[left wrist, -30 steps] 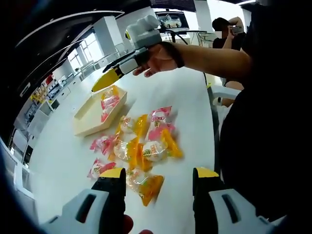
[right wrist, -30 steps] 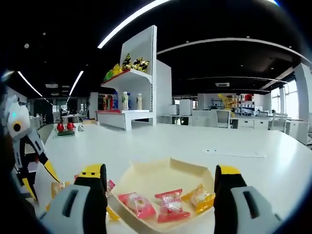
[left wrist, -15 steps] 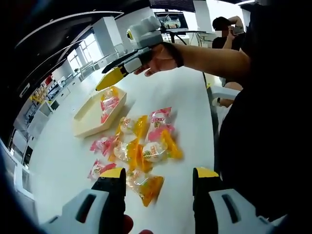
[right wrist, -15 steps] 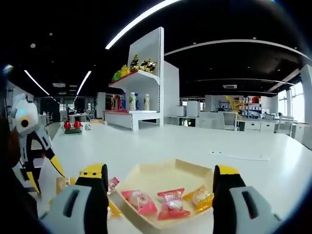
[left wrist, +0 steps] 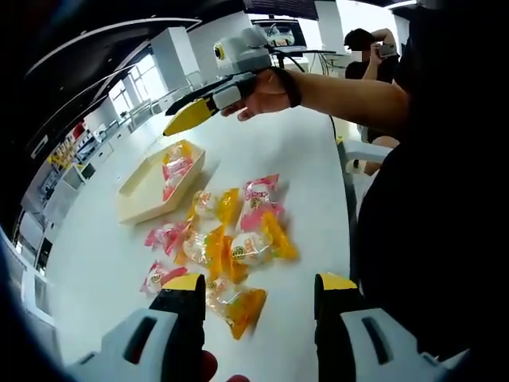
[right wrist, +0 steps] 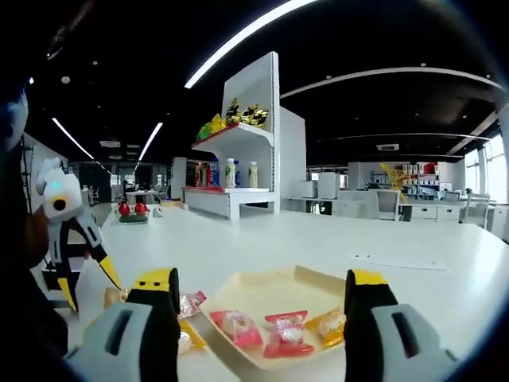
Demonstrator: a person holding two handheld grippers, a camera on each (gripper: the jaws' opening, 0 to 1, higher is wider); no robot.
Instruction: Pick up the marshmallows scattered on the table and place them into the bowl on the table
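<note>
Now | right gripper (right wrist: 258,298) jaws apart, above bowl (right wrist: 274,284) | marshmallows (right wrist: 274,330) inside

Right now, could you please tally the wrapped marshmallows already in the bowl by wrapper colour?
Pink-wrapped marshmallows: 2
Orange-wrapped marshmallow: 1
Total in the bowl: 3

A long white counter (right wrist: 262,243) runs through an open office with a dark ceiling and bright light strips (right wrist: 238,36). A white shelf unit (right wrist: 246,147) holds bottles and packets. Desks (right wrist: 413,211) stand far behind, and windows (left wrist: 127,91) line one wall.
</note>
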